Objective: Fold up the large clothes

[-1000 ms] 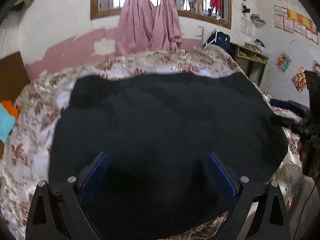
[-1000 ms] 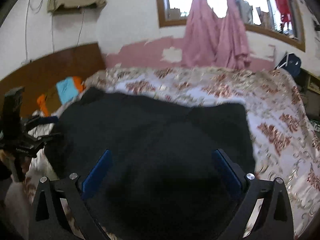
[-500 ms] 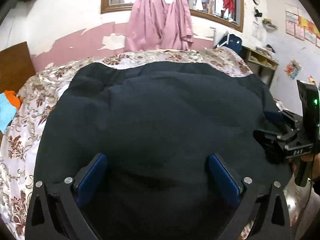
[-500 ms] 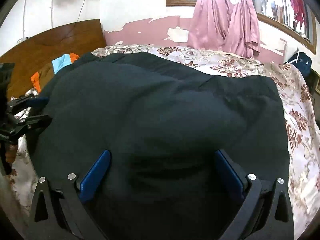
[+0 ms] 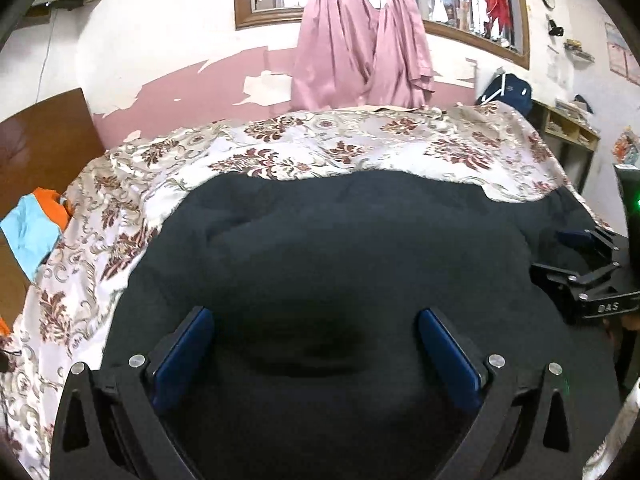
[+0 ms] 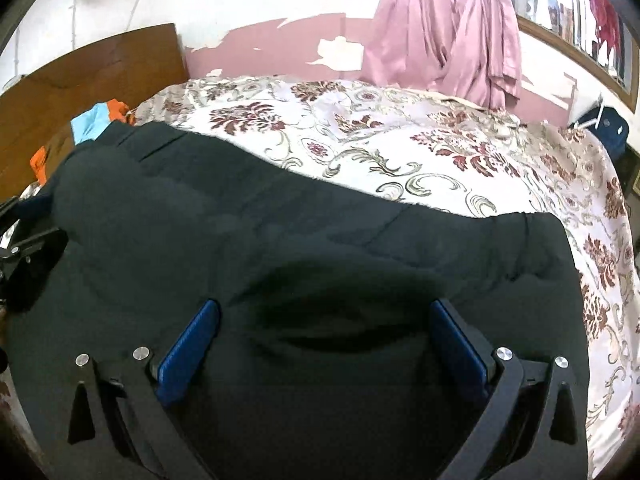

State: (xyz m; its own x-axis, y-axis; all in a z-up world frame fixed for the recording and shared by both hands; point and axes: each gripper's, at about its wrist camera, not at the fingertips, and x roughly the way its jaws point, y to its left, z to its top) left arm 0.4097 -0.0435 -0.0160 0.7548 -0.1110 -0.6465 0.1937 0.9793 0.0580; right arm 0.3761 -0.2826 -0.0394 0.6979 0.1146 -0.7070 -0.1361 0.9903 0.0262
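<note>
While the dark cloth covers most of both views, these lines go view by view.

Left wrist view
- Garment: a large black garment (image 5: 340, 260) lies spread on the floral bedspread (image 5: 360, 148), reaching from the near edge of the bed to about its middle.
- Left gripper (image 5: 316, 344): jaws spread wide, blue pads (image 5: 184, 356) apart, black cloth lying between and under them; nothing is pinched.
- Right gripper (image 5: 576, 256): seen from the side at the bed's right edge, at the cloth's right border; from here I cannot tell whether it pinches.
- Bed: bedspread bare along the far edge and the left side.
- Surroundings: pink curtains (image 5: 360, 48) hang behind the far edge; a blue and orange cloth (image 5: 34, 232) sits by the wooden headboard (image 5: 44, 136) on the left.

Right wrist view
- Garment (image 6: 280, 248): fills the near half of the bed, its far border running slantwise across the bedspread (image 6: 440, 148).
- Right gripper (image 6: 324, 340): jaws released and wide, pads (image 6: 190, 344) apart, a dark fold of cloth sagging between them.
- Left gripper (image 6: 24, 240): only part shows at the left edge, touching the cloth.
- Surroundings: headboard (image 6: 88, 76) on the far left, curtains (image 6: 448, 36) behind.
</note>
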